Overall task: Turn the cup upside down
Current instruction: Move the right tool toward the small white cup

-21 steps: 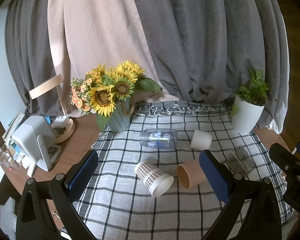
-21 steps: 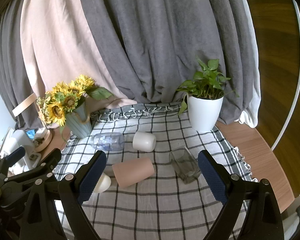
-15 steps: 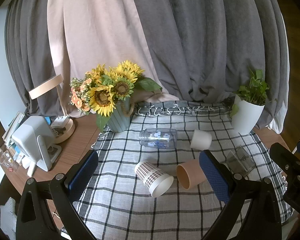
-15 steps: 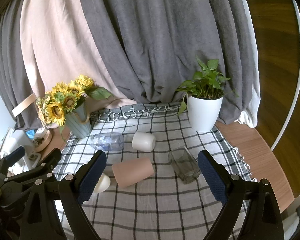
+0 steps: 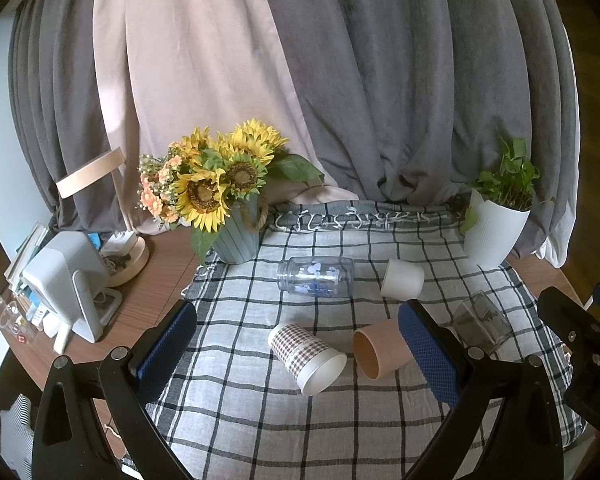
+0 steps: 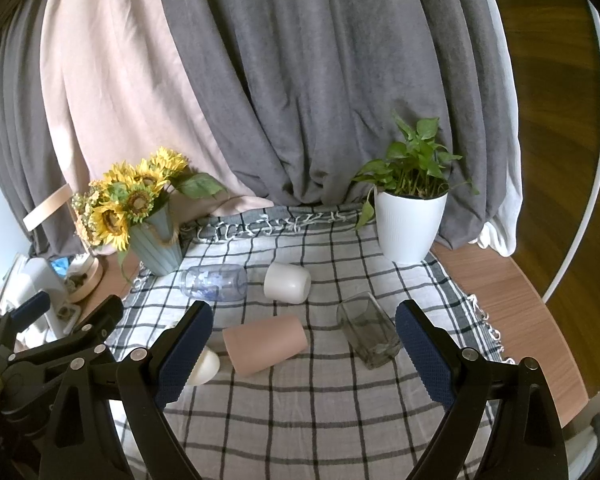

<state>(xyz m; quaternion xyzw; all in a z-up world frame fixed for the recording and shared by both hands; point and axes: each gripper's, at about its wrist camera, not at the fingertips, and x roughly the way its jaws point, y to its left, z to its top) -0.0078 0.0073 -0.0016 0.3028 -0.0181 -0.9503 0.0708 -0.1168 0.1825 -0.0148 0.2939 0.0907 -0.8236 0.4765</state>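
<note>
Several cups lie on their sides on a checked cloth (image 5: pixel 260 412). A checked paper cup (image 5: pixel 306 354) lies in the middle, a pink cup (image 5: pixel 380 350) (image 6: pixel 265 343) beside it, a white cup (image 5: pixel 403 279) (image 6: pixel 287 282) farther back, a clear jar (image 5: pixel 316 278) (image 6: pixel 216 282) to its left, and a square glass (image 5: pixel 480 320) (image 6: pixel 370 330) to the right. My left gripper (image 5: pixel 298 354) is open and empty, held above the near cloth. My right gripper (image 6: pixel 300 352) is open and empty, also above the near cloth. The paper cup's rim (image 6: pixel 204 366) peeks from behind the right gripper's left finger.
A vase of sunflowers (image 5: pixel 236 236) stands at the back left of the cloth. A white potted plant (image 6: pixel 408 224) stands at the back right. A lamp base and a white device (image 5: pixel 68 280) sit on the wooden table at the left. Curtains hang behind.
</note>
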